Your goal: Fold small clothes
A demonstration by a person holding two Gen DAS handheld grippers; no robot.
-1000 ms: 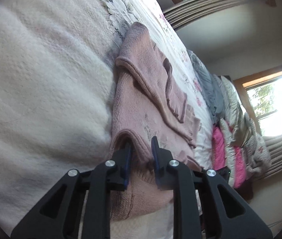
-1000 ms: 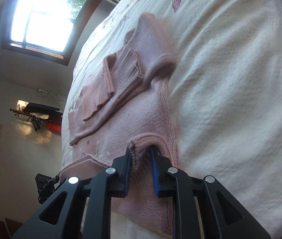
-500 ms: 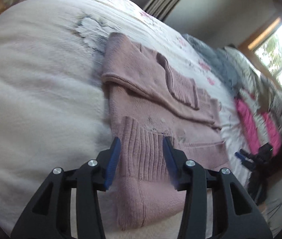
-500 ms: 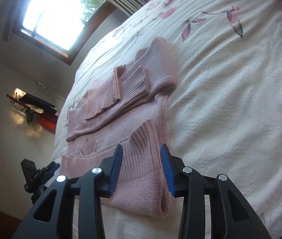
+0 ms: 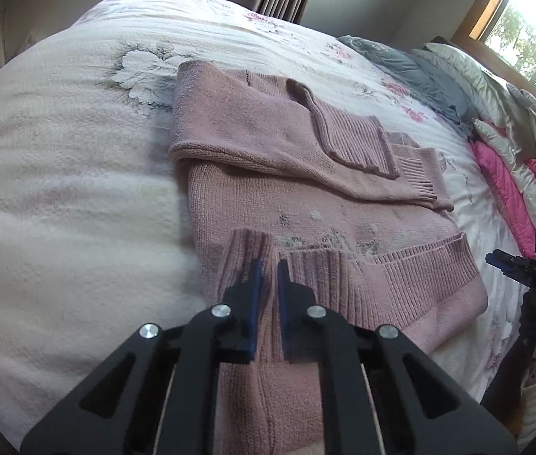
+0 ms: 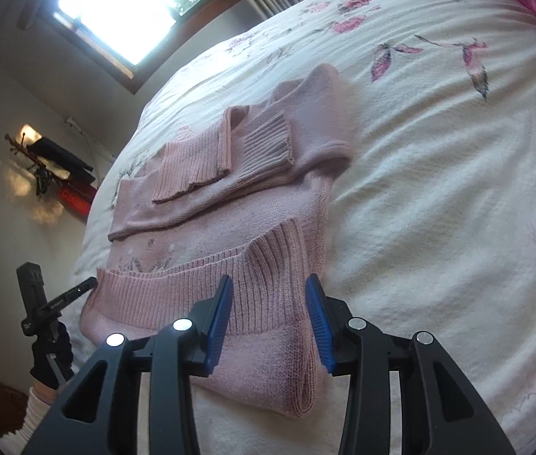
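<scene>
the pink knit sweater (image 5: 306, 204) lies across the middle of both frames on a white floral bedspread (image 5: 71, 159), its two sleeves folded over the chest and its ribbed hem (image 5: 400, 269) folded up over the lower body. in the left wrist view the left gripper (image 5: 267, 265) fills the bottom centre, its blue-padded fingers drawn to a narrow gap at the corner of the hem — a thin ridge of knit stands up just left of the tips, but whether any cloth is pinched between the pads cannot be told. in the right wrist view the right gripper (image 6: 268, 288) sits at the bottom centre with its blue pads spread wide, straddling the hem's other corner and holding nothing. a heap of grey and pink clothes (image 5: 495, 140) lies along the right side of the left wrist view — beyond the sweater.
</scene>
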